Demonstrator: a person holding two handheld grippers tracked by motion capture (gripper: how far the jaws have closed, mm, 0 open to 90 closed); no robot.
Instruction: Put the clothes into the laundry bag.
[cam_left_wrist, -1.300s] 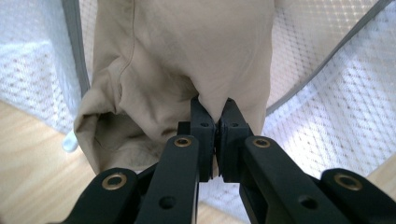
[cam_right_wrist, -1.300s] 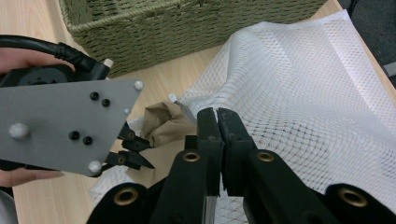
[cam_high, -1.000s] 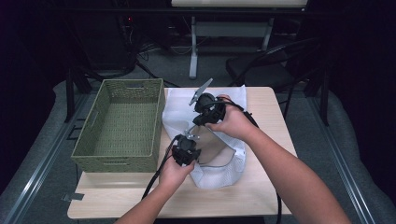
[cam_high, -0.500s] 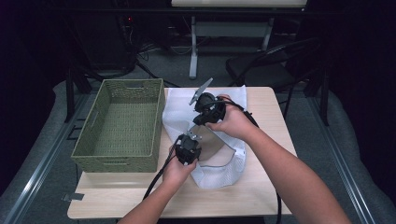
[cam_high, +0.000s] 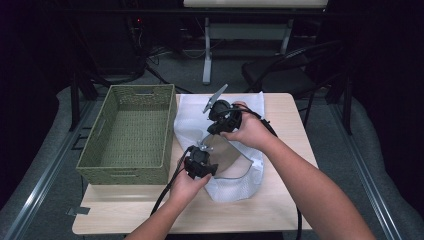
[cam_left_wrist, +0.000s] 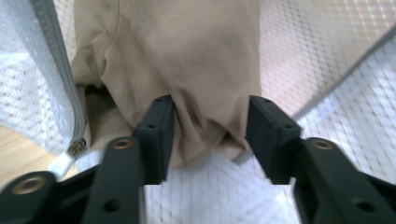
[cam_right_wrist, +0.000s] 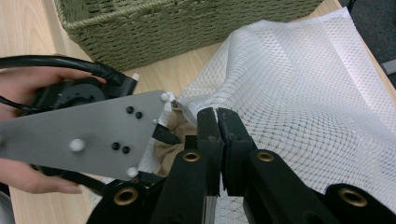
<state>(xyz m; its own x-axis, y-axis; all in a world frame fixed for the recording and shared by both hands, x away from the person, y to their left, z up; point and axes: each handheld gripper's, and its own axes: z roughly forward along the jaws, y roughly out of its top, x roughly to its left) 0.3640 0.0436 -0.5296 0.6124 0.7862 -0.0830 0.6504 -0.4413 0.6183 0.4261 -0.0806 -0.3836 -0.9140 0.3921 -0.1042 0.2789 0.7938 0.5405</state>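
Both forearms reach in from the near edge of the wooden table (cam_high: 280, 210). The left gripper (cam_high: 200, 162) sits low over the open mouth of the white mesh laundry bag (cam_high: 240, 182), beside the green woven basket (cam_high: 130, 132); its jaws have just been opening and now stand apart on either side of a beige garment (cam_left_wrist: 187, 60) bunched inside the bag, the pads not clearly pressing it. The right gripper (cam_high: 223, 116) is held higher, tilted down, jaws closed together on the bag's mesh edge (cam_right_wrist: 212, 112), lifting it. The bag and gripper hide most of the garment, so its type is unclear.
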